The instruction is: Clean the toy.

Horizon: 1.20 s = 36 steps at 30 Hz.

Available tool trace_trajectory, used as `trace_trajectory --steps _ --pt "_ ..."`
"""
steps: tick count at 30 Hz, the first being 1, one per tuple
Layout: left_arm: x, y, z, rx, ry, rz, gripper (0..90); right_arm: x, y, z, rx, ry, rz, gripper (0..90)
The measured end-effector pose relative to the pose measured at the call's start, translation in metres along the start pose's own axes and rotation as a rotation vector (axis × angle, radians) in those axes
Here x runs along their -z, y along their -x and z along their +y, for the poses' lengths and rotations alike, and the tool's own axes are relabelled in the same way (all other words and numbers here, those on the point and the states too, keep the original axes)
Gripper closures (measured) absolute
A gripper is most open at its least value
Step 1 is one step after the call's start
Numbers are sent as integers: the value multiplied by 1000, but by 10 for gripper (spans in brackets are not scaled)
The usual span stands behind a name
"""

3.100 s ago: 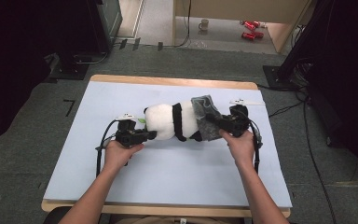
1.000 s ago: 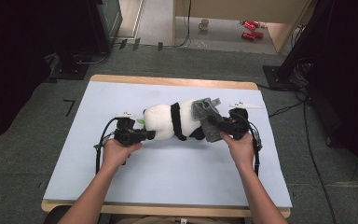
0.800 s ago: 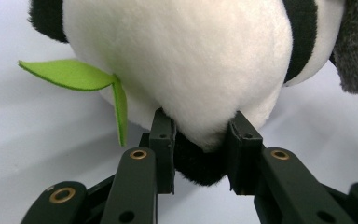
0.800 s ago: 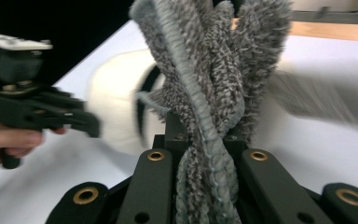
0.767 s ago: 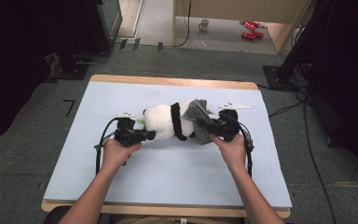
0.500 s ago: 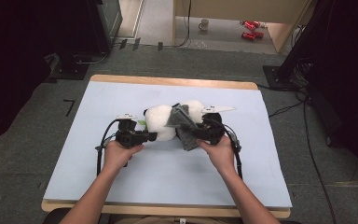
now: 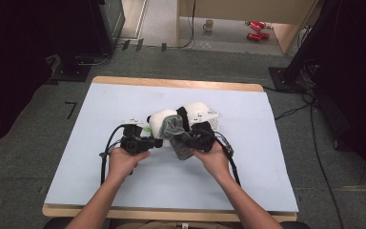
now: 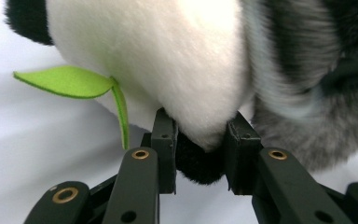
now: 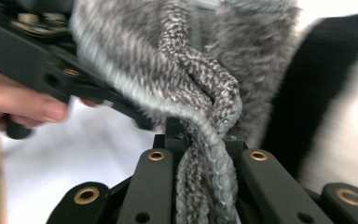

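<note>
One pale blue sheet covers the wooden table; grey carpet surrounds it. The left gripper clamps the plush panda; the right gripper clamps the grey knitted cloth.

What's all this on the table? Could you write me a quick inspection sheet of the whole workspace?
Surface: pale blue sheet over a wooden table.
Job's things: plush panda lying mid-table; grey knitted garment drawn over its middle.
Clutter: green felt leaf on the panda; white tag beside it.
Grippers: left gripper clamps a black and white part of the panda; right gripper pinches the garment's edge.
Cables: black cable loops from the left gripper; more trail on the floor.
Surroundings: grey carpet, cup, red cans.
</note>
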<state>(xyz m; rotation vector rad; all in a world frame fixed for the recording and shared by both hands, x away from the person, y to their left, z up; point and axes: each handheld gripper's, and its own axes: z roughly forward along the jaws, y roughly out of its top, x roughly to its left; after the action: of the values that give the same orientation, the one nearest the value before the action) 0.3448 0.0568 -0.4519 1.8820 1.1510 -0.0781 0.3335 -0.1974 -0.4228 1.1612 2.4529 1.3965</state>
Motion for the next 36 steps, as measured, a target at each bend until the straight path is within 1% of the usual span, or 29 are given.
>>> trace_trajectory --steps 2,3,4,6,8,9,12,15,17,19,20,21,22,23,24,26,27,30,32,34,36 --pt "1 -3 0 -1 0 1 702 5 10 -1 -20 -10 -46 806" --pt "2 -4 0 -7 0 -1 702 7 15 -1 -34 -12 -53 806" --pt "2 -4 1 -15 2 -5 702 11 24 -3 -58 -8 -56 807" --pt "1 -4 2 -34 -2 -4 704 18 36 -4 -97 4 -45 808" --pt "2 -5 3 -53 -6 4 707 24 41 -4 -104 11 -53 810" --pt "3 -8 3 -51 -6 5 707 26 43 -4 -107 12 -58 813" --pt "5 -14 4 -41 -5 5 708 36 51 -6 -125 23 -95 815" --pt "4 -16 5 -51 -9 8 708 42 61 -10 -161 32 -108 814" --pt "4 -17 6 -55 -8 12 708 45 66 -13 -174 36 -118 813" --pt "4 -19 6 -59 -7 20 708 48 72 -15 -189 35 -140 812" --pt "4 -20 6 -59 -7 23 707 50 76 -18 -197 29 -167 811" --pt "5 -22 6 -57 -10 36 707 50 79 -20 -208 26 -184 811" --pt "5 -23 7 -59 -10 40 707 51 85 -24 -231 8 -217 812" --pt "5 -25 7 -53 -9 42 707 50 89 -27 -242 -7 -232 811" --pt "6 -27 7 -48 -9 39 706 48 94 -32 -264 -26 -240 812" --pt "6 -28 8 -47 -6 39 705 46 100 -37 -291 -42 -245 812" --pt "6 -29 8 -41 -6 33 705 46 101 -37 -298 -39 -244 812" --pt "6 -29 8 -39 -8 31 705 54 102 -34 -292 -16 -259 813" --pt "5 -29 8 -37 -8 30 704 62 104 -33 -309 10 -256 813" --pt "5 -28 8 -40 -8 30 704 69 106 -32 -326 45 -229 814" --pt "5 -28 7 -44 -10 31 703 76 105 -28 -339 80 -210 814"
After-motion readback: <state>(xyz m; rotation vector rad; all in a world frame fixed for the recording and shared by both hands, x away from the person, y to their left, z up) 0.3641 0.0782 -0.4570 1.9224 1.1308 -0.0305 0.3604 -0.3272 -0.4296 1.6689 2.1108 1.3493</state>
